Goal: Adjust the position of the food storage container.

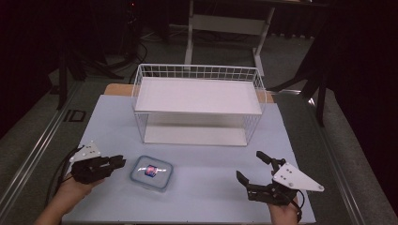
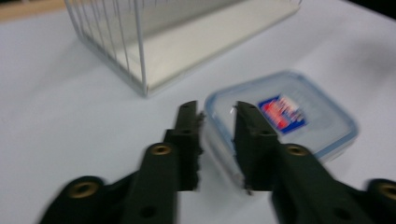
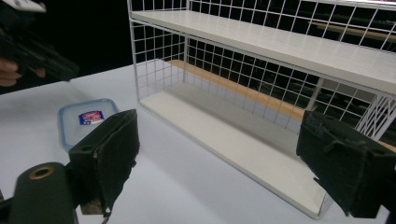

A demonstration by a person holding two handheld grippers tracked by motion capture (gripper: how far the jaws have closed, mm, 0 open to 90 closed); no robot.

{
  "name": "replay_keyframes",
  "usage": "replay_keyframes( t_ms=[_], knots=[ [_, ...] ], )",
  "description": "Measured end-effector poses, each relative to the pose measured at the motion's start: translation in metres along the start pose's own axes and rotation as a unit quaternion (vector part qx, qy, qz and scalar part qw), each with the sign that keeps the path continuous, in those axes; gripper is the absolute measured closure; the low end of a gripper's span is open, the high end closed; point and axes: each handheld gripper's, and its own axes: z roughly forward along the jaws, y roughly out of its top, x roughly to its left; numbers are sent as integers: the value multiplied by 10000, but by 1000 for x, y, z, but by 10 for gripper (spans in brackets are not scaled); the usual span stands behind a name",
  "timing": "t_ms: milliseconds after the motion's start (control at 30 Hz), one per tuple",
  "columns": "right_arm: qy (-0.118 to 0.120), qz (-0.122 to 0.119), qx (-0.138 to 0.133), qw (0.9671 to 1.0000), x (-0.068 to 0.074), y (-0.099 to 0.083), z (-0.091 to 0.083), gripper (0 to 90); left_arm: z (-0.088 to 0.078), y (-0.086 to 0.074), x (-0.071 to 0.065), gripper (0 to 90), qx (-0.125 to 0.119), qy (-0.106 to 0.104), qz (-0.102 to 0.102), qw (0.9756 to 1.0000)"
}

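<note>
A clear lidded container with a blue and red label lies on the pale table mat, front left. My left gripper sits just left of it and points at it. In the left gripper view its jaws stand a narrow gap apart, and the container's near corner shows in that gap; the pads do not visibly press on it. My right gripper rests at the front right with its jaws wide apart and nothing between them. The right gripper view has the container at its far left.
A white wire rack with two shelves stands at the middle back of the mat, its open side facing me. Its lower shelf is bare. Dark floor and a white stand frame lie beyond the table.
</note>
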Motion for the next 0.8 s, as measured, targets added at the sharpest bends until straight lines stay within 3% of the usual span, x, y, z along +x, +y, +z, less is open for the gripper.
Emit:
replay_keyframes(
  t_ms=[33, 100, 267, 433, 800],
  knots=[
    [0, 0, 0, 10000, 0, 0, 0, 132, 3, -3, 2, 803, 113, 27, -1, 9999],
    [20, 7, 6, 10000, 0, 0, 0, 132, 10, -8, 3, 899, 366, 129, 68, 9992],
    [88, 48, 16, 9999, 0, -1, 1, 132, 26, -18, -3, 900, 988, 56, 381, 9944],
    [131, 78, 52, 9999, 0, -1, 2, 132, 36, -18, -8, 900, 1130, -139, 409, 9927],
    [148, 103, 45, 9998, -1, -1, 1, 133, 54, -9, -21, 900, 1304, -342, 484, 9897]
  ],
)
